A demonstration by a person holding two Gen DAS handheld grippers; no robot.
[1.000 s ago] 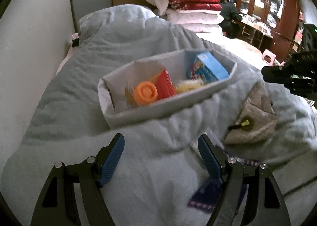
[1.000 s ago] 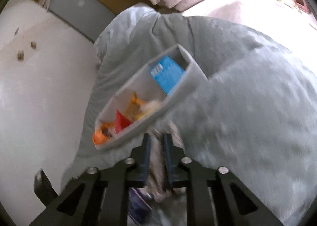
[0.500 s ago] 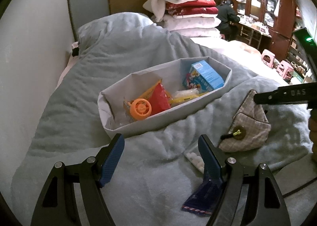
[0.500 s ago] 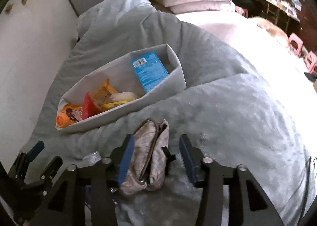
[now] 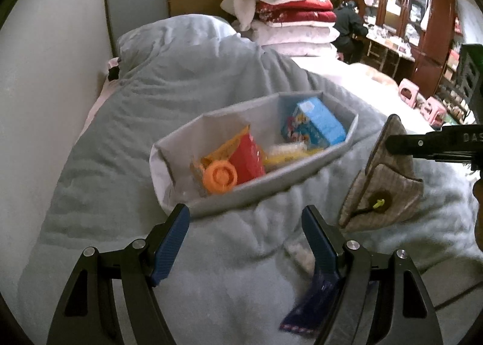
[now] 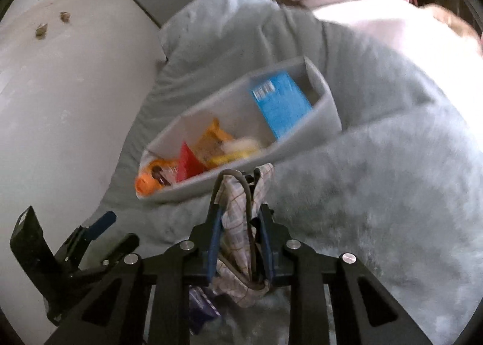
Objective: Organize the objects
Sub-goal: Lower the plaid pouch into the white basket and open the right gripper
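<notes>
Right gripper [image 6: 240,224]: clamped on a plaid fabric pouch [image 6: 238,224]; the blue pads press both flat sides of it.
Pouch position: held above the grey blanket [image 6: 377,194], just in front of the near wall of the grey fabric bin [image 6: 327,109], not inside it.
Pouch axis: in the right wrist view its long axis runs along the fingers, one end toward the bin and the other back between the gripper arms; a dark cord loops over the forward end.
Pouch from the left wrist view: the pouch [image 5: 382,194] looks triangular, a narrow corner pointing up where the right gripper [image 5: 401,145] pinches it, the broad edge hanging low by the blanket [image 5: 135,133]; a round dark button with a yellow toggle sits on its face.
Left gripper [image 5: 244,242]: spread wide, nothing between the blue pads, poised over the blanket in front of the bin [image 5: 256,191].
Bin axis: long and narrow, running from near left to far right in both views.
Bin contents: a blue carton [image 5: 314,126] at the far right end, a red packet [image 5: 247,157] and yellow-orange packets in the middle, an orange round cap [image 5: 219,177] at the near left end.
Loose items: a dark blue wrapper [image 5: 305,308] lies on the blanket under the left gripper's right finger, a small white packet [image 5: 300,256] just beyond it.
Background: stacked white and red quilts [image 5: 283,12] behind the bed.
</notes>
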